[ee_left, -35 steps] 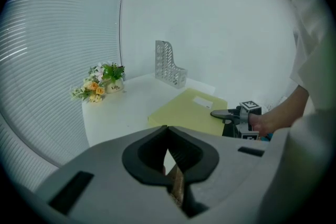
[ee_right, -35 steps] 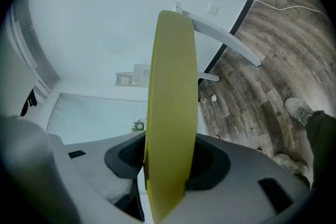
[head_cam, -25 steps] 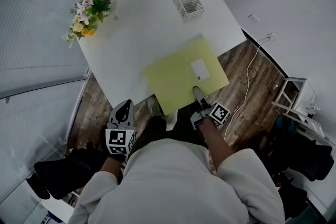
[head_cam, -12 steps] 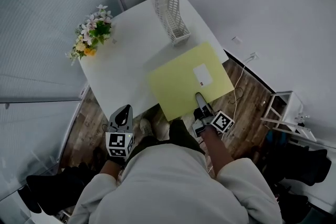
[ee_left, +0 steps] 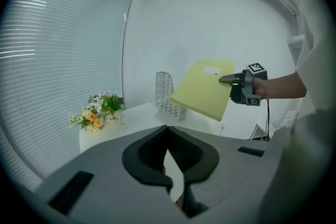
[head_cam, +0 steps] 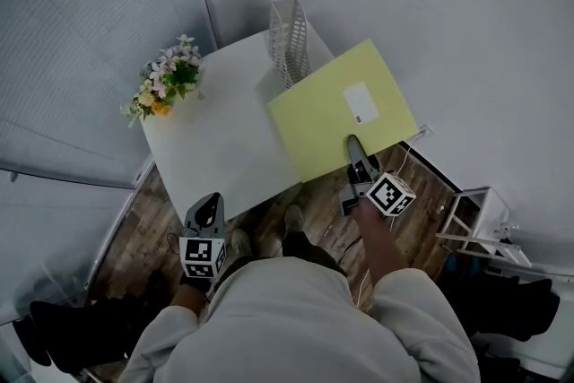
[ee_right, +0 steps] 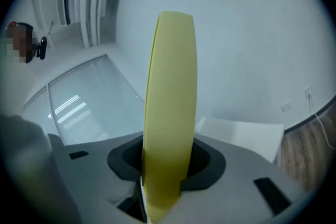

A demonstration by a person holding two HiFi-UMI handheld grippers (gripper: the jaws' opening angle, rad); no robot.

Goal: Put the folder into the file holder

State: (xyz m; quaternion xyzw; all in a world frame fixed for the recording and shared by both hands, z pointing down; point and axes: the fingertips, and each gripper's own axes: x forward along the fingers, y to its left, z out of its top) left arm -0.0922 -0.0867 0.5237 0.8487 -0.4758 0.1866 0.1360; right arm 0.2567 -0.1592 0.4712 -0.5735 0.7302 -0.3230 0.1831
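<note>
A yellow-green folder (head_cam: 336,117) with a white label hangs tilted in the air over the table's right edge, just right of the white mesh file holder (head_cam: 289,45). My right gripper (head_cam: 357,155) is shut on the folder's near edge. In the right gripper view the folder (ee_right: 170,97) stands edge-on between the closed jaws of the right gripper (ee_right: 167,152). My left gripper (head_cam: 212,196) is shut and holds nothing, low by the table's front edge. Its own view shows the left gripper (ee_left: 168,127), the folder (ee_left: 202,92) and the file holder (ee_left: 167,94) ahead.
A small pot of flowers (head_cam: 166,85) stands at the left end of the white table (head_cam: 215,143). Window blinds run along the left and a plain wall stands behind. A white rack (head_cam: 475,215) and a cable lie on the wooden floor at the right.
My right gripper has lifted the folder off the table and tilted it up, carrying it toward the file holder. My left gripper has risen a little.
</note>
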